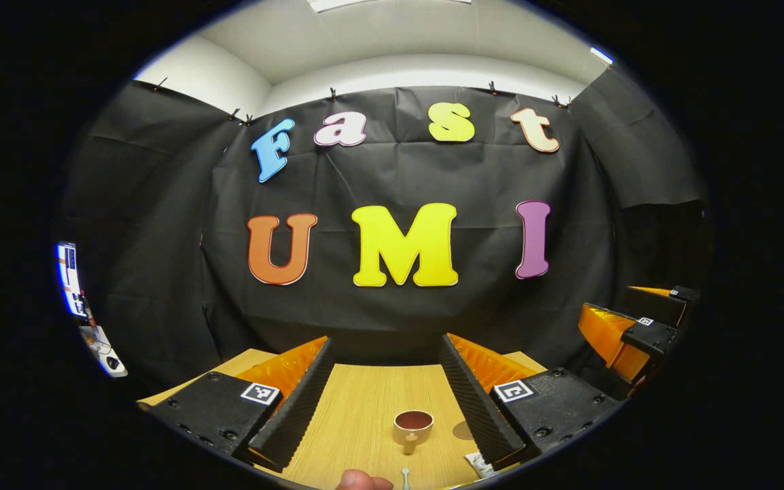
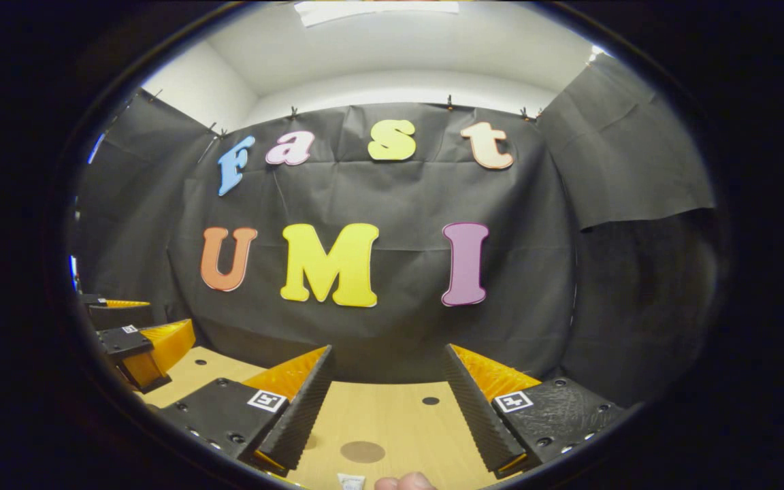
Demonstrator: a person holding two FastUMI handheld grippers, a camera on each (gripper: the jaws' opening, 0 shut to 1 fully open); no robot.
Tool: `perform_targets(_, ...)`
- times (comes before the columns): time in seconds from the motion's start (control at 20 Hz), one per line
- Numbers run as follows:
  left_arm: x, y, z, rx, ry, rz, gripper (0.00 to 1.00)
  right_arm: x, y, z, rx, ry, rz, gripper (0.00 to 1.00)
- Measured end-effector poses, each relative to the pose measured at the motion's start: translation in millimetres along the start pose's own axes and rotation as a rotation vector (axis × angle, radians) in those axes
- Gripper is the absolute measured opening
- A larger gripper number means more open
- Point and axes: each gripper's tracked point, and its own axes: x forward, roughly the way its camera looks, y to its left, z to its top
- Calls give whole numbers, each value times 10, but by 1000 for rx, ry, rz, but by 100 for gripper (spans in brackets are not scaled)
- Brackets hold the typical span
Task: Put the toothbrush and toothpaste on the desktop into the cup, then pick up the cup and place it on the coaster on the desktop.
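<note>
In the left gripper view a beige cup point(image 1: 412, 427) with a dark brown inside stands upright on the wooden desktop point(image 1: 358, 415), its handle turned toward me. My left gripper point(image 1: 386, 344) is open above the desk, the cup lying between its fingers and nearer the camera. The toothbrush point(image 1: 405, 478) shows only its tip at the bottom edge. The toothpaste point(image 1: 479, 464) peeks out by the right finger. A round brown coaster point(image 1: 461, 430) lies right of the cup, half hidden. In the right gripper view my right gripper point(image 2: 387, 348) is open over the coaster point(image 2: 362, 451), with the toothpaste point(image 2: 351, 482) end below.
A person's fingertip point(image 1: 363, 482) shows at the bottom edge, and another fingertip point(image 2: 405, 482) in the right gripper view. A small dark hole point(image 2: 431, 401) marks the desk. The black cloth wall stands just behind the desk. A monitor point(image 1: 69, 279) and a mouse point(image 1: 111, 363) sit far left.
</note>
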Motion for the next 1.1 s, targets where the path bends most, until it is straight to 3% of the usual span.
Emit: perform_targets(1.1, 30, -193, -329, 11, 101, -19, 98, 62, -90, -176, -19, 37, 20, 95)
